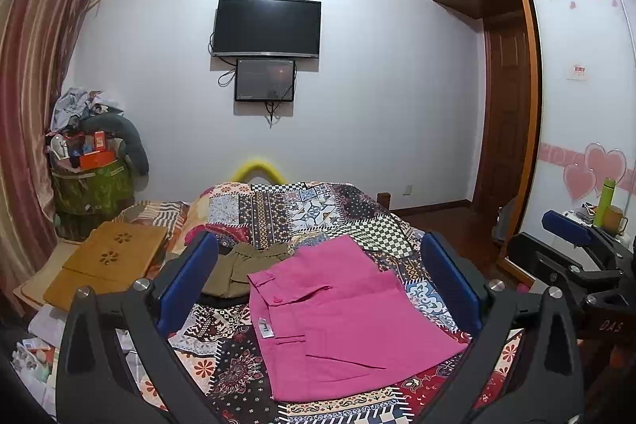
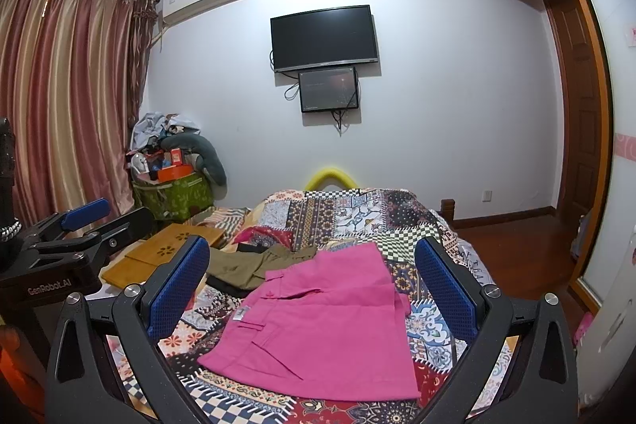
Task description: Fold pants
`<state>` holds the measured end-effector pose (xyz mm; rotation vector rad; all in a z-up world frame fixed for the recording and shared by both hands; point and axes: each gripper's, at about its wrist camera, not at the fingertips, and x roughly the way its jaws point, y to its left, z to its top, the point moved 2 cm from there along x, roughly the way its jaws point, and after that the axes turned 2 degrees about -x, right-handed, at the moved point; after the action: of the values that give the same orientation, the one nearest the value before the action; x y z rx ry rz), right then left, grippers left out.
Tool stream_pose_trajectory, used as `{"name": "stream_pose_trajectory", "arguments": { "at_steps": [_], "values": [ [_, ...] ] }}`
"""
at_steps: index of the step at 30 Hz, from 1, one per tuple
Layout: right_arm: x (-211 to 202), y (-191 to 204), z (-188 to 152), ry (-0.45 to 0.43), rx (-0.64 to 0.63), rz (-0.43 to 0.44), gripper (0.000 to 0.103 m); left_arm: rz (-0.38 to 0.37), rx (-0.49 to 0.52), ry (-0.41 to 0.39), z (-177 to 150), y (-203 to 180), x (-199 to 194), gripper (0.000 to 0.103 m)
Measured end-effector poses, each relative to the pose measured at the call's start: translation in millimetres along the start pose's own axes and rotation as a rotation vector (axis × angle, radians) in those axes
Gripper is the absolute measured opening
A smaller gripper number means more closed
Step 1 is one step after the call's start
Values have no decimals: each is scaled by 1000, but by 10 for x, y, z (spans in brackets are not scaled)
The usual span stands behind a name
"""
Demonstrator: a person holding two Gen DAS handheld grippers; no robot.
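Observation:
Pink pants point(image 1: 342, 316) point(image 2: 322, 328) lie folded into a flat rectangle on the patchwork bedspread point(image 1: 278, 209) point(image 2: 330, 213), waistband with a white label at the left. My left gripper point(image 1: 318, 281) is open, held above the pants with nothing between its blue pads. In the right wrist view my right gripper point(image 2: 312, 285) is open too, hovering over the same pants, empty. Each gripper shows at the edge of the other's view: the right gripper point(image 1: 572, 237) and the left gripper point(image 2: 79, 221).
Olive-green pants point(image 1: 246, 265) point(image 2: 254, 263) lie crumpled behind the pink ones. A wooden lap tray point(image 1: 107, 261) point(image 2: 167, 245) rests at the bed's left. A green laundry bag point(image 1: 91, 185) piled with things stands in the corner. Wardrobe and door point(image 1: 512, 98) stand right.

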<state>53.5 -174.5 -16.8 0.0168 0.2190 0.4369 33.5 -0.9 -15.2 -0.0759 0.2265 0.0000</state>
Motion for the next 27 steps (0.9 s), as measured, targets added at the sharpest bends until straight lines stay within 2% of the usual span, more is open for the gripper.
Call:
{"name": "stream_pose_trajectory", "arguments": {
  "at_steps": [27],
  "values": [
    [-2,42,-32,4,-5,1,103,15,-4,-7,-5,32,-4,103]
  ]
}}
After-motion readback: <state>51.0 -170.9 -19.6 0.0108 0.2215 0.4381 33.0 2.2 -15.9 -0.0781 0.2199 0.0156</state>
